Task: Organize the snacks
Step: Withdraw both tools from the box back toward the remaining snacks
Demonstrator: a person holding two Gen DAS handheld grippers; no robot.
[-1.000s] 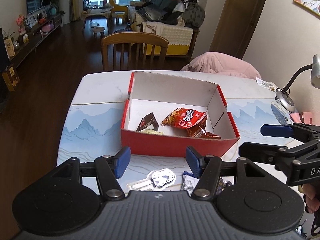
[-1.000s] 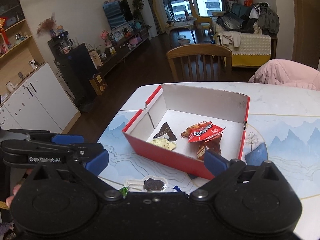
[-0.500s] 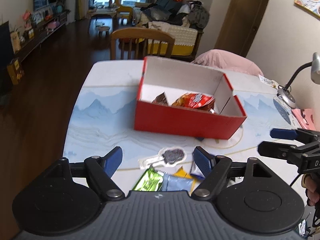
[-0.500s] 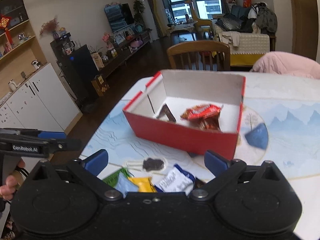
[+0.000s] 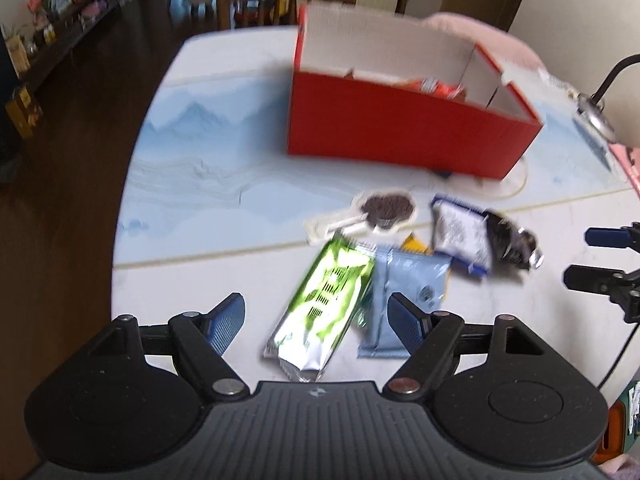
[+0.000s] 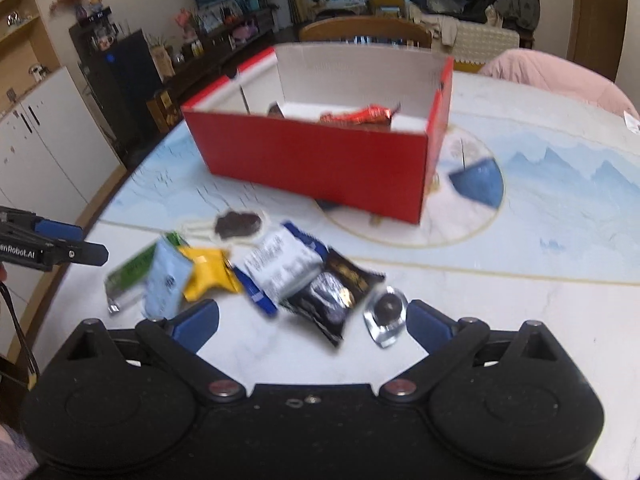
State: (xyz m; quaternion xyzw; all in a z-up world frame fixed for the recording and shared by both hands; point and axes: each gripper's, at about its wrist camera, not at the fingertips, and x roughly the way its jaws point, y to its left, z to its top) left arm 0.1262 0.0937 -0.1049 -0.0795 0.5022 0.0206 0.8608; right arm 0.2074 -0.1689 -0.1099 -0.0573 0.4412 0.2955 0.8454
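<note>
While the red box (image 5: 404, 136) is seen at upper centre of the worktop (image 5: 224, 168), the loose snack packets (image 6: 280, 268) are spread just below it, and the left gripper (image 5: 316, 318) and right gripper (image 6: 312, 318) are held with jaws apart, nothing gripped.

The box (image 5: 404, 136) is red outside and white inside, standing on a table (image 5: 208, 152) printed with pale blue mountains on white. Before it lie a green and silver packet (image 5: 324, 304), a light blue one (image 5: 404, 284), a yellow one (image 6: 208, 272), a white one edged in blue (image 6: 280, 264) and a black one (image 6: 336, 292).
</note>
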